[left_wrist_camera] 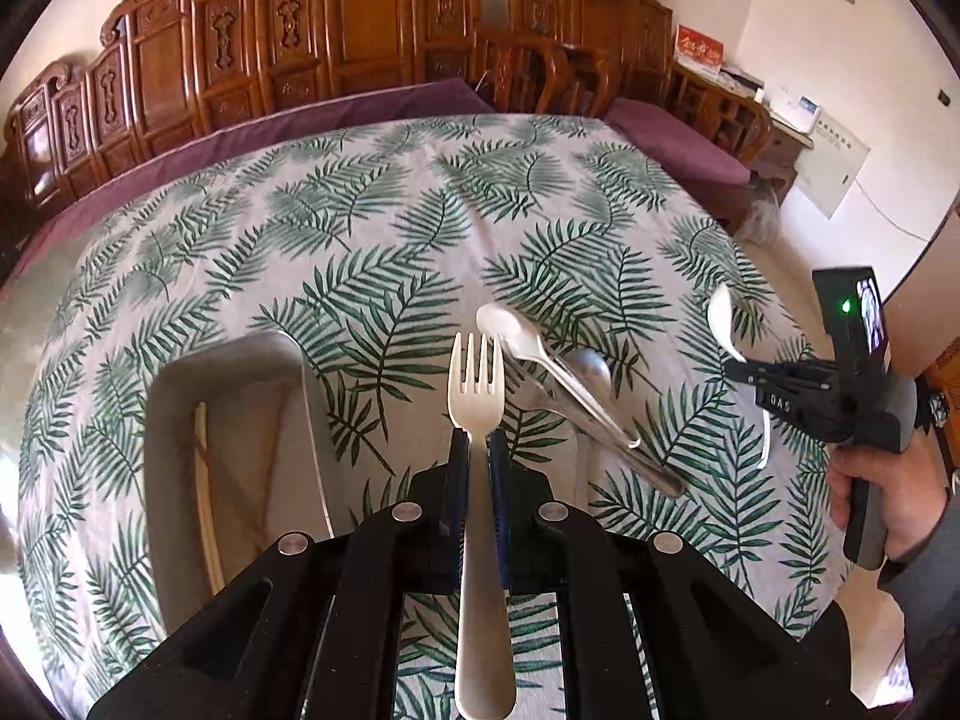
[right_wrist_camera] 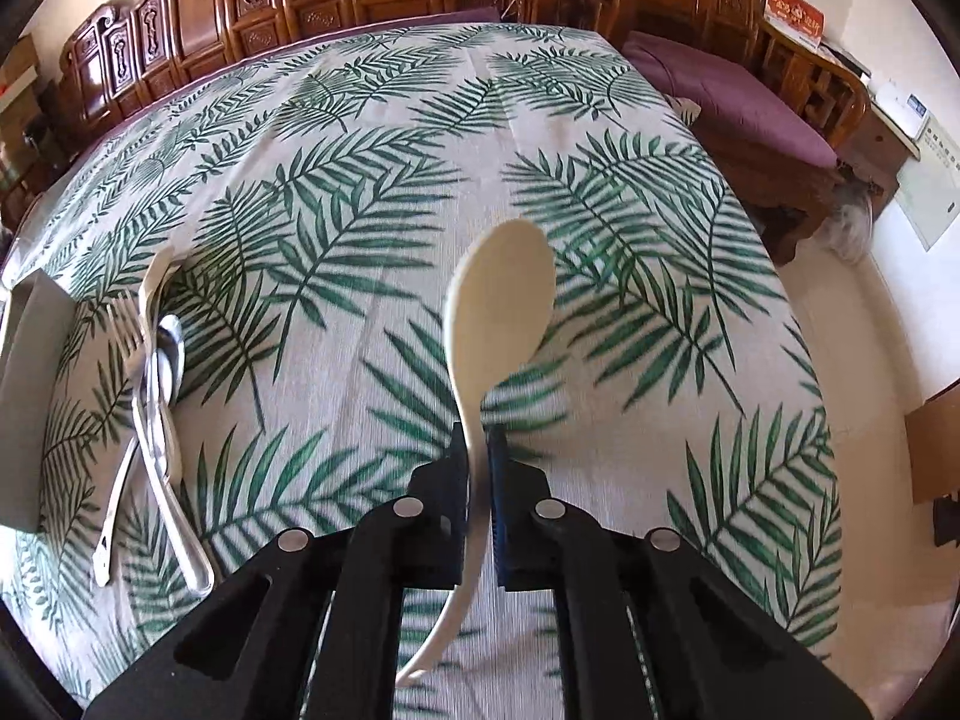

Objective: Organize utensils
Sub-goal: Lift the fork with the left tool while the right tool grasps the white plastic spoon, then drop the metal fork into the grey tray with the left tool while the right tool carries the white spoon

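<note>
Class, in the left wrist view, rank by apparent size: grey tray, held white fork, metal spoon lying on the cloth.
1. grey tray
2. white fork, though nearness to the camera enlarges it
3. metal spoon, partly hidden

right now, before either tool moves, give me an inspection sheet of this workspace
surface: table under a leaf-print cloth.
job's things: grey tray at the left with what look like chopsticks inside; white fork and white spoon held up off the cloth; on the cloth a pile of a white plastic spoon, metal spoon and metal fork, handles overlapping.
clutter: nothing seen on the cloth besides the utensils.
grippers: left tool shut on the fork's handle; right tool shut on the spoon's handle.
cables: nothing seen on the table.
surroundings: carved wooden chairs and purple cushions behind the table.
</note>
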### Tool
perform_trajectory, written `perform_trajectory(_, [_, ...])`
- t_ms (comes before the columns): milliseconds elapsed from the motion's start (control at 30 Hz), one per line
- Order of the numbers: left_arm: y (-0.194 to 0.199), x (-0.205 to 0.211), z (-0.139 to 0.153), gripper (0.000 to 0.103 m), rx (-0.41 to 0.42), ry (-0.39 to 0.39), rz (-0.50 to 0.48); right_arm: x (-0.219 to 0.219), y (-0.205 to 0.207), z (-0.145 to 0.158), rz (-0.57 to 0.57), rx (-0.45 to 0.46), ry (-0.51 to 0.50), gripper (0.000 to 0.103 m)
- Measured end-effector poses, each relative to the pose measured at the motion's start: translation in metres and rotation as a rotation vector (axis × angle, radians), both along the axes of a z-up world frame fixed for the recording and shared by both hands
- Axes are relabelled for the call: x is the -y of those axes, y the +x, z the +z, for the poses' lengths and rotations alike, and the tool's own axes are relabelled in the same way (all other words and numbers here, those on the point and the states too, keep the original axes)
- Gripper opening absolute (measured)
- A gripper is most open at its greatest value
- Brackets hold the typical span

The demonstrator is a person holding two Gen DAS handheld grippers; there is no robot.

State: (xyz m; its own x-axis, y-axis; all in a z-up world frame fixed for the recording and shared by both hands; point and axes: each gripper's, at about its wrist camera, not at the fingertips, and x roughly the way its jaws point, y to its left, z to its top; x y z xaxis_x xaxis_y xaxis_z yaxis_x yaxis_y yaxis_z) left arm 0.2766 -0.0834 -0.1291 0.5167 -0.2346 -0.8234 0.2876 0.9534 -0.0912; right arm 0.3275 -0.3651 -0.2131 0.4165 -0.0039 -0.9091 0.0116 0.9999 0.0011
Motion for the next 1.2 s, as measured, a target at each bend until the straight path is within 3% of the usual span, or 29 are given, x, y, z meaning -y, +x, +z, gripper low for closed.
perform_trajectory(233, [-0.009, -0.007, 0.022, 0.007, 0.041, -0.003, 0.0, -0.013, -0.02, 0.025, 0.053, 0.048, 0.01, 0.005])
perform_trajectory(600, [-0.018, -0.03, 0.025, 0.007, 0.052, 0.0, 0.034, -0.056, -0.042, 0.062, 0.171, 0.113, 0.042, 0.005])
perform_trajectory(967, [-0.01, -0.076, 0.01, 0.007, 0.022, -0.01, 0.085, -0.129, -0.053, 0.101, 0.312, 0.183, 0.116, 0.005])
perform_trajectory(1200, [0.001, -0.108, -0.014, 0.007, -0.019, -0.013, 0.13, -0.178, -0.05, 0.107, 0.393, 0.185, 0.157, 0.005])
